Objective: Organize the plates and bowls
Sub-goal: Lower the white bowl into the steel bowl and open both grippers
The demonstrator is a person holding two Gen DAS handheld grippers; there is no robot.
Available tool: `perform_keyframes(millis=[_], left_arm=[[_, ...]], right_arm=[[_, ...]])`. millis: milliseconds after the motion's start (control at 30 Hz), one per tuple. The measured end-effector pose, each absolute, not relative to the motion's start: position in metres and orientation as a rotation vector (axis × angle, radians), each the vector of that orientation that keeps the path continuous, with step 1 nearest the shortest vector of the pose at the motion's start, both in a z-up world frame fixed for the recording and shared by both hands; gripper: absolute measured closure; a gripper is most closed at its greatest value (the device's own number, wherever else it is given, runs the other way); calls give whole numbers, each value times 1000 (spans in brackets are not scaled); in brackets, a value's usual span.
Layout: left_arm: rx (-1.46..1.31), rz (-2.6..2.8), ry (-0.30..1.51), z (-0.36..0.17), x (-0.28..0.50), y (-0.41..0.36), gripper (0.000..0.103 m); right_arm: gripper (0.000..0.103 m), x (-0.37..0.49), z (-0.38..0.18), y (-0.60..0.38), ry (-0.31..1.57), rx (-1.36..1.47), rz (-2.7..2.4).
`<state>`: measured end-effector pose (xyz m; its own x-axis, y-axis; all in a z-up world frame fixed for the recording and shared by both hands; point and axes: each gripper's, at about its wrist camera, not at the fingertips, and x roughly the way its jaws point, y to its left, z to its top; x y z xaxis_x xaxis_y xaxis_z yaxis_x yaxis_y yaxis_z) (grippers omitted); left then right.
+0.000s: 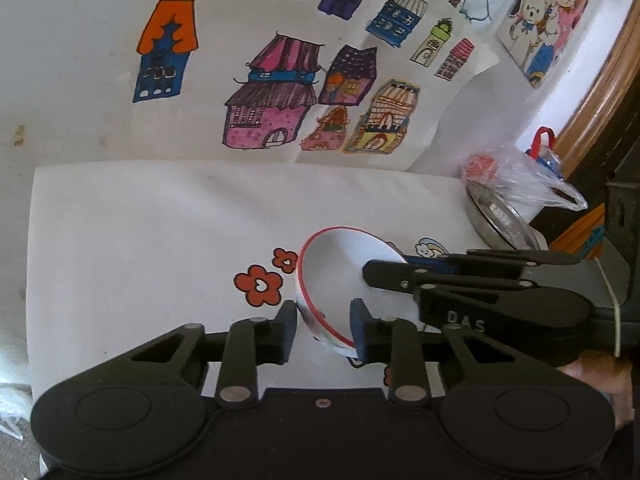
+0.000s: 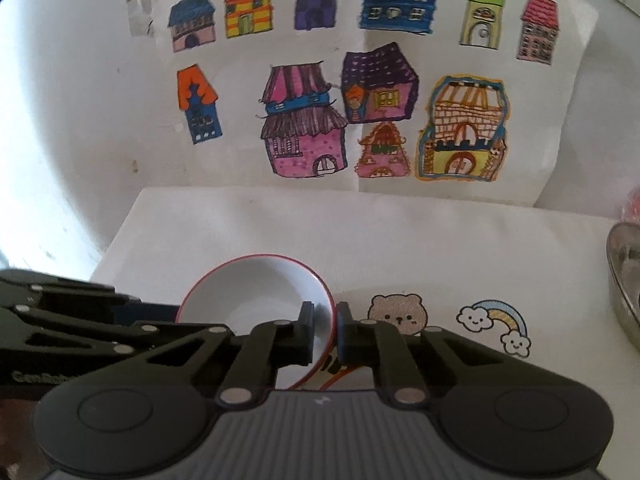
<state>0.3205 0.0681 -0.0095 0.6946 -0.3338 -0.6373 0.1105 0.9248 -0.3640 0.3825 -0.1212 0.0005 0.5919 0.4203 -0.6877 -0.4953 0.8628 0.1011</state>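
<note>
Bowl (image 2: 256, 292) rim pinched by right hand-held gripper (image 2: 325, 332), left hand-held gripper (image 1: 323, 330) straddling.

Steel dish (image 2: 624, 280) cut by right edge; bag (image 1: 520, 176) contents unclear.

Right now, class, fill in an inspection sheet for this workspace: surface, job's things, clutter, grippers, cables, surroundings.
Surface: white cloth printed with flowers, bear, rainbow.
Job's things: white bowl with red rim, tilted; steel dish at the right edge.
Clutter: clear plastic bag by the steel dish.
Grippers: left gripper straddles the bowl's rim, gap visible; right gripper pinches the rim.
Cables: nothing seen.
Surroundings: house drawings on the white wall.
</note>
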Motion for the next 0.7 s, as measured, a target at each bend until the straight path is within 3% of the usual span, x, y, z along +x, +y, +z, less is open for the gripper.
perform_keyframes(millis=[200,700], left_arm=[[-348,-226,778,-5,315,73,85],[-315,-255,657,53,237,69,85]], right_arm=[[94,371,12,-123,753,-57,519],[95,283,74,-122,669,-61,505]])
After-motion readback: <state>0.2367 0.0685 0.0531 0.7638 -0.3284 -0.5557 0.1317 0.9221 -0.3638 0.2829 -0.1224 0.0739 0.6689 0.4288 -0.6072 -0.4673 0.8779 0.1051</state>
